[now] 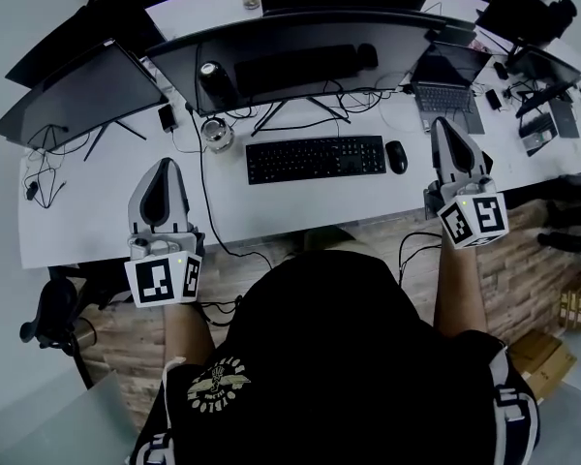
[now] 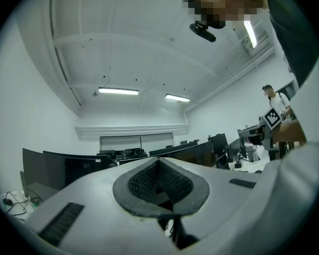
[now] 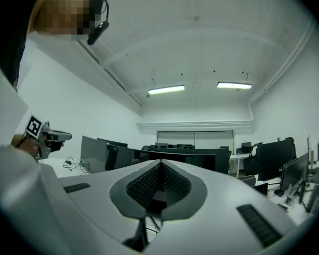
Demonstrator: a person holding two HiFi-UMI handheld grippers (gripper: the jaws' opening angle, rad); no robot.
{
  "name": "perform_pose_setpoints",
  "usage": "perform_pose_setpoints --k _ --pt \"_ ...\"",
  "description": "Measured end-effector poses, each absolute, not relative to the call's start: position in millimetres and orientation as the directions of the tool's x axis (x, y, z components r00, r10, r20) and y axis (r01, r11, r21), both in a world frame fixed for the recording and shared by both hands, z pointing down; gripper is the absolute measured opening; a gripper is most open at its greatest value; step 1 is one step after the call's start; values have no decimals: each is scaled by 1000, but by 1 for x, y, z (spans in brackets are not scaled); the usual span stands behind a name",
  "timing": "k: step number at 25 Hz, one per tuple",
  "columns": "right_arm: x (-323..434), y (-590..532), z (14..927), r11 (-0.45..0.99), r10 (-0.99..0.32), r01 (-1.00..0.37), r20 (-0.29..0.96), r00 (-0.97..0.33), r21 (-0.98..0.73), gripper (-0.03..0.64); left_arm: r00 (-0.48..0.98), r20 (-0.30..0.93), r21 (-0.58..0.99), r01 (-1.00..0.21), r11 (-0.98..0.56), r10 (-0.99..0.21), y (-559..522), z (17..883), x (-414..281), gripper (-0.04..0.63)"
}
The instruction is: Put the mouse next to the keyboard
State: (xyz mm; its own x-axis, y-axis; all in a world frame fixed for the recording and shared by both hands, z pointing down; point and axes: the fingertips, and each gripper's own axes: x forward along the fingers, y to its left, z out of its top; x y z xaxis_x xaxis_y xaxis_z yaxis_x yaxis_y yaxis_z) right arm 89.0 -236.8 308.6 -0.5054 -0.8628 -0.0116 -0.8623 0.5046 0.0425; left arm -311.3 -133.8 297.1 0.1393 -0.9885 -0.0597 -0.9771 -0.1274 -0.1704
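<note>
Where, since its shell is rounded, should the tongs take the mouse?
Probably across its two long flanks, about midway, coming down from above with the right tongs: the mouse lies long axis front-to-back, narrow across, domed on top.

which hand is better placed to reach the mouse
Right. The mouse lies just off the keyboard's right end, close to the right hand-held gripper. The left hand-held gripper sits beyond the keyboard's other end. Both are shut and empty.

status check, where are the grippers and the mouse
Left gripper shut, empty. Right gripper shut, empty; both at the near edge of the desk. Mouse just right of keyboard. Nothing blocking it.
</note>
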Motion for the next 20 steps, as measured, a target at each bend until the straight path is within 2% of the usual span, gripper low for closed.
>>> perform_pose_setpoints --k 20 --pt "99 -180 301 475 -880 -879 18 -475 41 0 182 -48 -150 -973 -173 -982 -108 311 -301 2"
